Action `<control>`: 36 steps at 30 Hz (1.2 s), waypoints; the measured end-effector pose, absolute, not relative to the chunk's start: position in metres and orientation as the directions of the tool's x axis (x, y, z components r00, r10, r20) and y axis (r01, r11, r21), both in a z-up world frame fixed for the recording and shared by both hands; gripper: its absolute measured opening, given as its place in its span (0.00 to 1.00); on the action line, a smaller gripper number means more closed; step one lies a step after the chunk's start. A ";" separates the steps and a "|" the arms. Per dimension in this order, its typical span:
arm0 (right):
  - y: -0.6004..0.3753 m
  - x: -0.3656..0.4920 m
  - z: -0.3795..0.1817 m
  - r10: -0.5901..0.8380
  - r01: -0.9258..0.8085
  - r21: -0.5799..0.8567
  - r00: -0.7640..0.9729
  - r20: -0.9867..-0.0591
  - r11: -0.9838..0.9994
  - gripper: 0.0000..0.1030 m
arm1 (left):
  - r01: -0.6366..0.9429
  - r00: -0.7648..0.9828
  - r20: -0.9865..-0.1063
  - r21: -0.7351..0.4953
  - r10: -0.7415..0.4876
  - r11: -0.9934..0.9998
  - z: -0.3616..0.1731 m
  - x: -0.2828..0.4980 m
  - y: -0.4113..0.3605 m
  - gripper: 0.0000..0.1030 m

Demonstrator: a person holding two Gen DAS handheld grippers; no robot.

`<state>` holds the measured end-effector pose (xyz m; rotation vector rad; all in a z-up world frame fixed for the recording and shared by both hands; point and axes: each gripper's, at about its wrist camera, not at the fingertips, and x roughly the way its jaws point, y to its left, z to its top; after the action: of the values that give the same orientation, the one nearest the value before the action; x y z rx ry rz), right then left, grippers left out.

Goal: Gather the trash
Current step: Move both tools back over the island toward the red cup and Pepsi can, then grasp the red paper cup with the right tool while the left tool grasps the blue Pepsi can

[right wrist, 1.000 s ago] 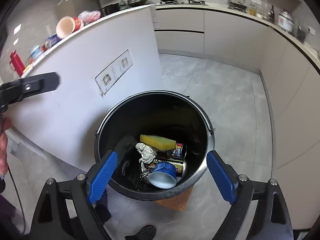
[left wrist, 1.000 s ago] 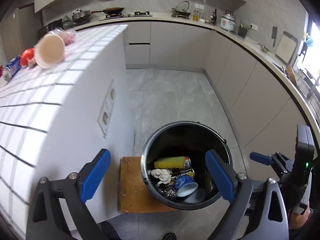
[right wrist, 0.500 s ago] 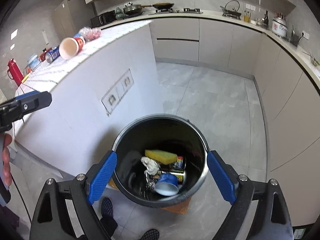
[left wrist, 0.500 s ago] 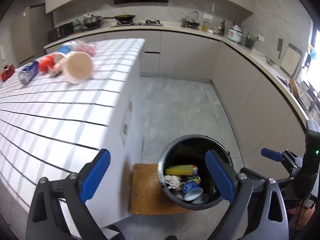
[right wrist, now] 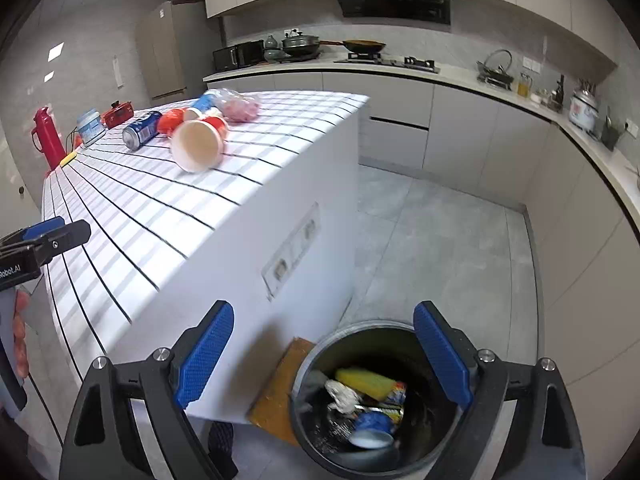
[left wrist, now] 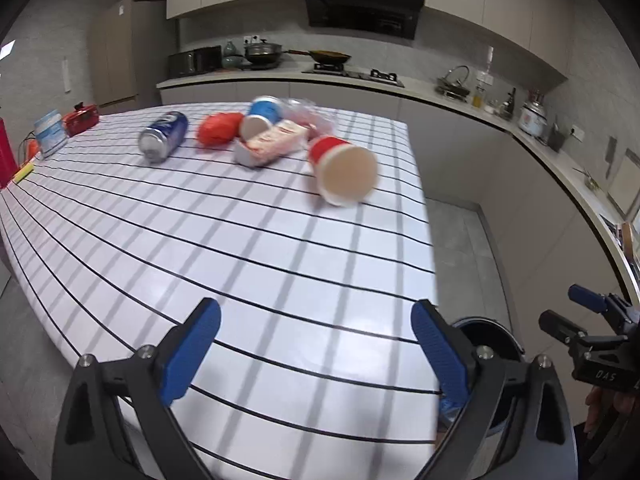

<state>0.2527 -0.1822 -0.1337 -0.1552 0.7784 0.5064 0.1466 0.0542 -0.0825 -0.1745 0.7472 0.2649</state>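
Both grippers, left gripper [left wrist: 316, 354] and right gripper [right wrist: 322, 356], swinging up off bin [right wrist: 348, 460] toward counter [left wrist: 240, 264], jaws gaping, empty. Next pick coming: red cup [left wrist: 344, 170], blue can [left wrist: 163, 137] lying on far side.

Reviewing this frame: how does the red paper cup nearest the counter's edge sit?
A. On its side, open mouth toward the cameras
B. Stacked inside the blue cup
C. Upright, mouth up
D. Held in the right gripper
A: the red paper cup lies tipped over on the checked counter, its pale inside facing the cameras.
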 end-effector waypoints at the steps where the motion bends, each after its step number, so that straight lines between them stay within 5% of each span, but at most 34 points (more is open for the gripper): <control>1: -0.171 0.253 -0.130 0.380 -0.492 0.048 0.603 -0.701 0.869 0.90 | -0.299 0.704 -0.687 -0.058 0.179 0.952 -0.082 0.147 0.064 0.94; 19: 0.028 0.302 -0.089 0.357 -0.488 0.003 0.636 -0.684 0.873 0.90 | -0.365 0.691 -0.688 -0.065 0.223 0.929 -0.083 0.189 0.256 0.94; 36: 0.079 0.359 -0.117 0.258 -0.395 -0.013 0.625 -0.737 0.919 0.90 | -0.296 0.663 -0.731 -0.060 0.160 0.953 -0.103 0.266 0.330 0.94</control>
<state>0.3586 0.0789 -0.1170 -0.1801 0.8144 0.3771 0.2655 0.3299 -0.1027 -0.1800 0.8062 0.2591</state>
